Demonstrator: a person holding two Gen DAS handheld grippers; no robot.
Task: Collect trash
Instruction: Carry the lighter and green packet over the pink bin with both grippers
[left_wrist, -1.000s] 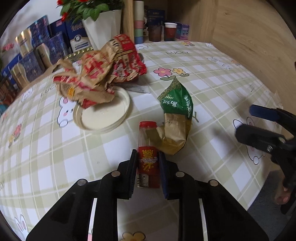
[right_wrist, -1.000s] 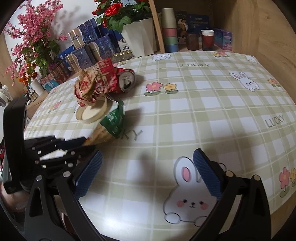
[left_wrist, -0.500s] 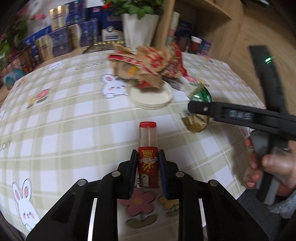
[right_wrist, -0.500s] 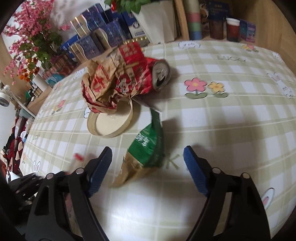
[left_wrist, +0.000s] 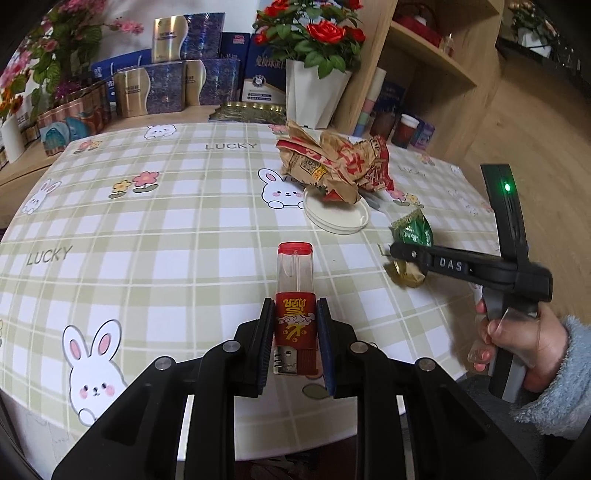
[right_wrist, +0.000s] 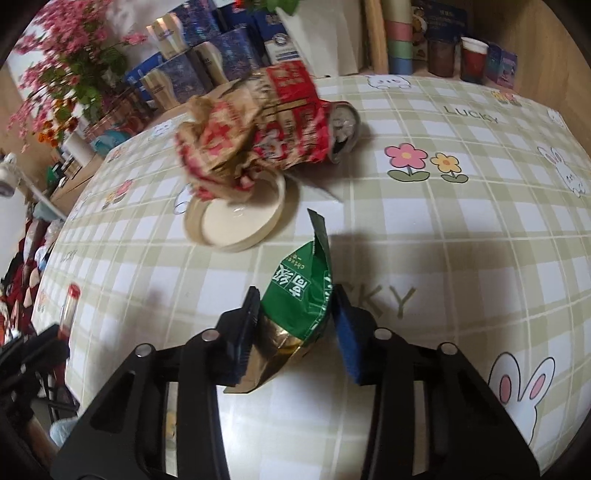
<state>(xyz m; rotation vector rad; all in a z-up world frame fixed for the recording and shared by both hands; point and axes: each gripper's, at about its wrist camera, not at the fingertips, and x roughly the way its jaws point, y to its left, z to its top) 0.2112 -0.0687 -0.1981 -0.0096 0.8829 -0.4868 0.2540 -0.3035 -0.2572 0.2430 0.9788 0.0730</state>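
Green wrapper lies on the table between the closing right gripper pads, long axis pointing away from it. Left gripper clamps a lighter above the table.

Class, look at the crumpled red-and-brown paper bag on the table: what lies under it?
The paper bag overhangs a round cream lid and covers a drink can, only its top end showing. Anything else beneath is hidden.
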